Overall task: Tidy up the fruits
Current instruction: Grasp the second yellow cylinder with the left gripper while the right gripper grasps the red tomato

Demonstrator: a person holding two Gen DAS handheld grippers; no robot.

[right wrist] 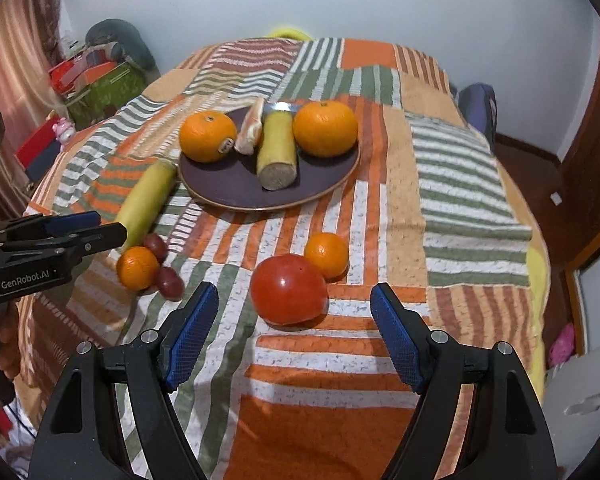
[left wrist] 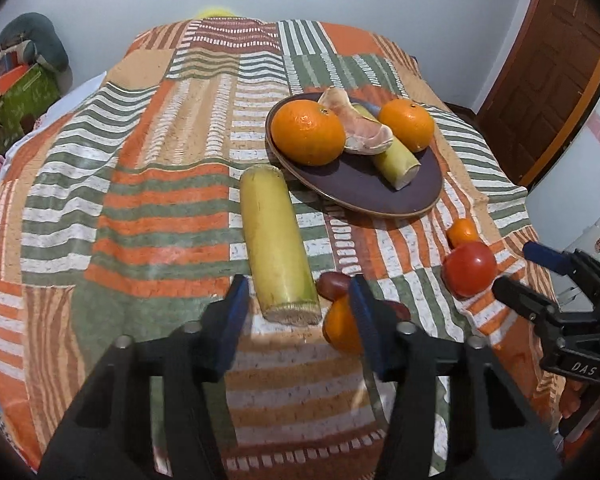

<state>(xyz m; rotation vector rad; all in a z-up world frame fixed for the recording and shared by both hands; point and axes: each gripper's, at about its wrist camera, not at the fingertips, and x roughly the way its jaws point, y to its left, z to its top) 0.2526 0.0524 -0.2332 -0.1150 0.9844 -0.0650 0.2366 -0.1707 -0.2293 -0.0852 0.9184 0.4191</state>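
A dark purple plate (left wrist: pixel 380 196) (right wrist: pixel 236 188) holds two oranges (left wrist: pixel 308 132) (right wrist: pixel 326 128), a peeled citrus piece (left wrist: pixel 364 128) and a short yellow-green stalk piece (right wrist: pixel 276 152). A longer stalk piece (left wrist: pixel 274 240) (right wrist: pixel 146 200) lies on the cloth left of the plate. My left gripper (left wrist: pixel 298 296) is open, its fingers on either side of the stalk's near end. A small orange (left wrist: pixel 340 324) (right wrist: pixel 137 267) and two red grapes (left wrist: pixel 332 284) (right wrist: pixel 168 280) lie beside it. My right gripper (right wrist: pixel 294 308) is open just before a red tomato (right wrist: pixel 288 288) (left wrist: pixel 470 268). Another small orange (right wrist: pixel 327 254) sits behind the tomato.
The fruits lie on a striped orange, green and white patchwork cloth (left wrist: pixel 160 200) (right wrist: pixel 460 184) over a table. Boxes and clutter (right wrist: pixel 96 84) stand at the far left. A wooden door (left wrist: pixel 540 92) is at the right. The table edge drops off at the right.
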